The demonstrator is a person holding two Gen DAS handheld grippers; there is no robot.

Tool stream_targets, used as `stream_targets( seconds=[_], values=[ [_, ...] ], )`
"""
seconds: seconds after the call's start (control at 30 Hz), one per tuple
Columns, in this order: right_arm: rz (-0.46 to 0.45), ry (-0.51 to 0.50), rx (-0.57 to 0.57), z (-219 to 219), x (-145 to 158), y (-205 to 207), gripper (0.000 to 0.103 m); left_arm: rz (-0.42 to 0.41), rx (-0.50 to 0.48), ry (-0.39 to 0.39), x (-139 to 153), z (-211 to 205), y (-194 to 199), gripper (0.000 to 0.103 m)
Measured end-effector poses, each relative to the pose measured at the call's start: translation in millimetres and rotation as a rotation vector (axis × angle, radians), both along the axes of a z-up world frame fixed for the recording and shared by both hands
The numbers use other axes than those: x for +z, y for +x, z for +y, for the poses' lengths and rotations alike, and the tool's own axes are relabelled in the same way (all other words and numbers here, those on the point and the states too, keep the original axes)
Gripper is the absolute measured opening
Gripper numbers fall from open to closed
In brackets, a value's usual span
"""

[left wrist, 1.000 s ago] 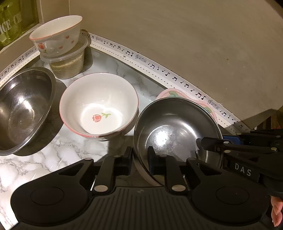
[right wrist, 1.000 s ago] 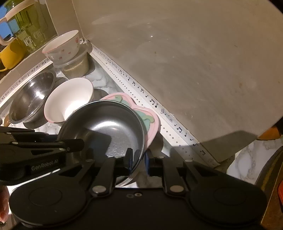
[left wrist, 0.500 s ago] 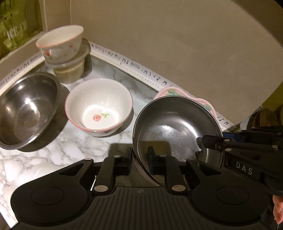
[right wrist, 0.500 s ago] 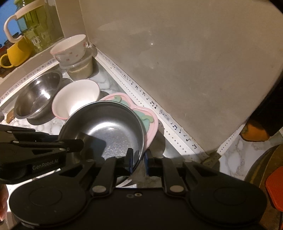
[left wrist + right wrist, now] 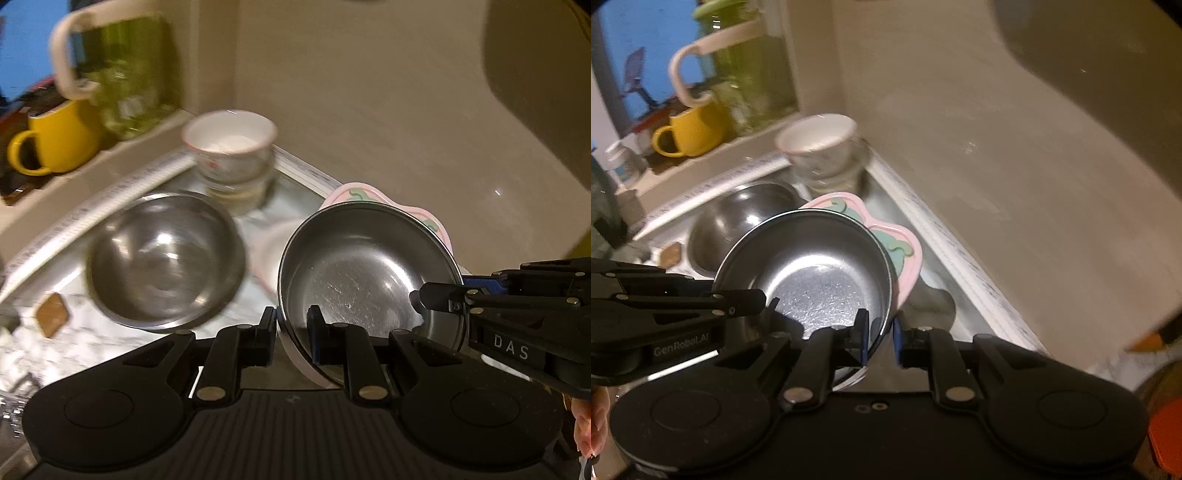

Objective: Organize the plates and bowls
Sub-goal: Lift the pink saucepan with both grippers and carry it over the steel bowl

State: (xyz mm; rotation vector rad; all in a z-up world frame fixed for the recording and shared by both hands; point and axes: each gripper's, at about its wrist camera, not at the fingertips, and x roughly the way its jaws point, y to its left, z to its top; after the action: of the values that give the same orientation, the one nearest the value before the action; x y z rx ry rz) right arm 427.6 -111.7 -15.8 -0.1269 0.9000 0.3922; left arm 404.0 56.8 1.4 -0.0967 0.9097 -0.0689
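Note:
Both grippers hold a stack: a steel bowl (image 5: 365, 273) on a pink plate (image 5: 424, 218). My left gripper (image 5: 291, 328) is shut on the stack's near left rim. My right gripper (image 5: 879, 332) is shut on its right rim, over the steel bowl (image 5: 816, 273) and pink plate (image 5: 905, 258). The stack is lifted and tilted above the marble counter. A second steel bowl (image 5: 162, 258) sits on the counter to the left. A white flowered bowl (image 5: 266, 251) is mostly hidden behind the stack.
A small flowered bowl (image 5: 229, 147) sits on a lidded container (image 5: 240, 192) in the back corner. A yellow mug (image 5: 55, 136) and a green pitcher (image 5: 125, 77) stand on the ledge at left. The wall (image 5: 369, 110) is close behind.
Both grippers have lifted the stack higher and swung it left, toward the second steel bowl. The white flowered bowl is now mostly hidden. The ledge with mug and pitcher has come into view.

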Motion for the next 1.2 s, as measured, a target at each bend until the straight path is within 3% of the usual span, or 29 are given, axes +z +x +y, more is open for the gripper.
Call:
stream_targets(
  seconds=[0.43, 0.8, 1.2],
  values=[
    [0.007, 0.042, 0.119, 87, 13, 45, 0.014, 0.003, 0.129, 0.082, 17, 76, 29, 0.017],
    [0.054, 0.031, 0.169, 135, -17, 88, 0.014, 0.072, 0.206, 0.111, -15, 113, 66, 0.017],
    [0.125, 0.019, 0.163, 155, -53, 117, 0.014, 0.112, 0.192, 0.133, -49, 126, 94, 0.017]
  ],
)
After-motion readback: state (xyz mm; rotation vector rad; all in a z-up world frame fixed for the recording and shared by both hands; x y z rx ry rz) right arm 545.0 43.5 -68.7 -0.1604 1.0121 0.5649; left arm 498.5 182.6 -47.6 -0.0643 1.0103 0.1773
